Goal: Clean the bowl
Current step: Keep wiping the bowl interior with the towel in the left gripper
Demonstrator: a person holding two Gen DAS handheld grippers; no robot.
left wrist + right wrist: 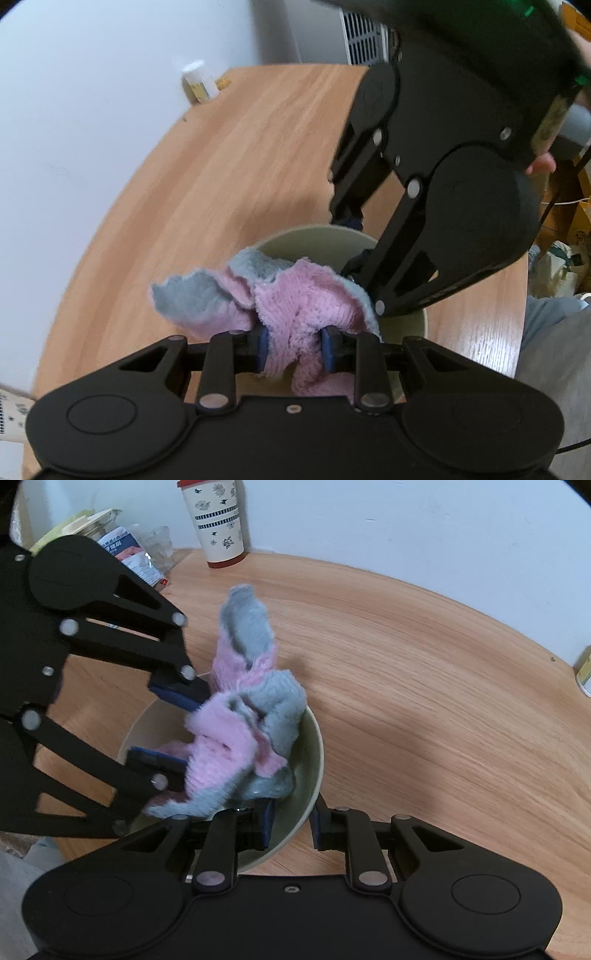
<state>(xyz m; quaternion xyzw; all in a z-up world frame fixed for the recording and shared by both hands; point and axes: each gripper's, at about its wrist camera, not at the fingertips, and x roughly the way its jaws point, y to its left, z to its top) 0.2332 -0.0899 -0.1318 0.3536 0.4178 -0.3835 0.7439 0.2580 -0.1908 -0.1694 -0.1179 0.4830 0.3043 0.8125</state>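
A pale green bowl (317,236) (314,738) stands on the wooden table. My left gripper (295,349) (173,723) is shut on a pink and grey cloth (291,299) (247,716), bunched up inside and over the bowl. My right gripper (291,825) (351,240) grips the bowl's near rim, one blue pad inside and one outside the wall. The bowl's bottom is mostly hidden by the cloth.
A wooden table (424,672) carries a patterned cup with a red base (218,520), jars and packets (122,542) at the far left, and a small white bottle (199,81) (585,672) by the wall. A person's leg (554,332) is at the table's right.
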